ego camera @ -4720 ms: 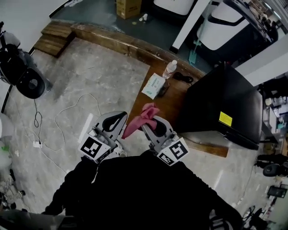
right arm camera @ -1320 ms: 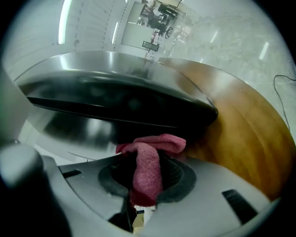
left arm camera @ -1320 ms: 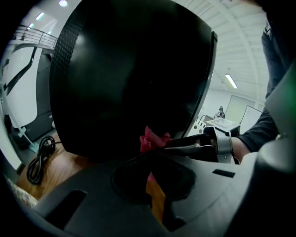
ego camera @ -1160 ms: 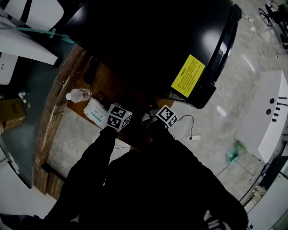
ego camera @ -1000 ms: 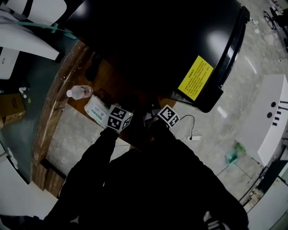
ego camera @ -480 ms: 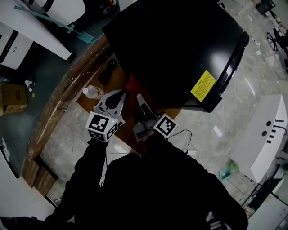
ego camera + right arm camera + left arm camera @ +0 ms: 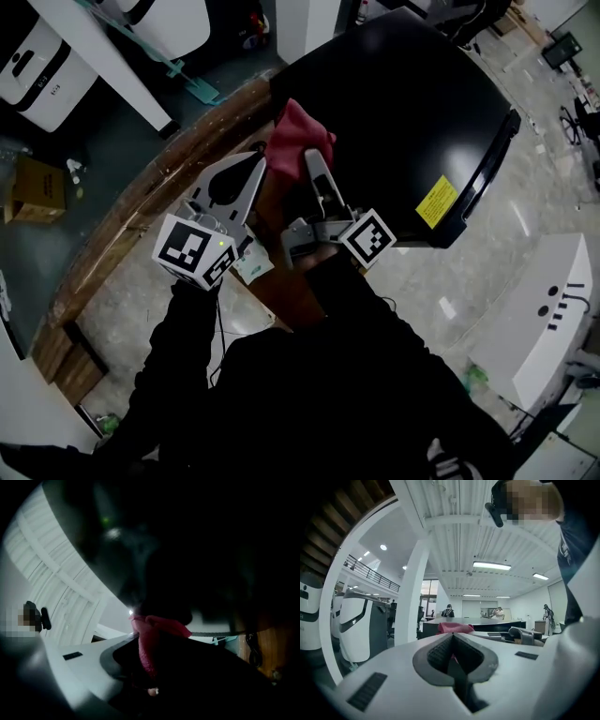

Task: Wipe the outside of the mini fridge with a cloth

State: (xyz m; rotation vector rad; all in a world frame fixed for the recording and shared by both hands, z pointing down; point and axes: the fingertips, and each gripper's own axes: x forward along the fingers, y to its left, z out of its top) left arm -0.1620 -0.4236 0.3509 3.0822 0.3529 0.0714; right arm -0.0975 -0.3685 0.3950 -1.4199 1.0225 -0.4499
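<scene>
Against the black mini fridge's (image 7: pixel 412 103) near top edge, the red cloth (image 7: pixel 298 127) now sits higher than half a second ago, clenched in the right gripper (image 7: pixel 312 157). The left gripper (image 7: pixel 255 171) hangs just beside it, jaws pressed together, empty.

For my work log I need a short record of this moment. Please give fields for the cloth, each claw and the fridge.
cloth: pink, bunched, at the fridge's near upper edge
right claw: shut on the cloth
left claw: shut, empty, beside the right claw
fridge: black, yellow label on one face, stands by a wooden table
contact of cloth with fridge: likely, cannot confirm
</scene>
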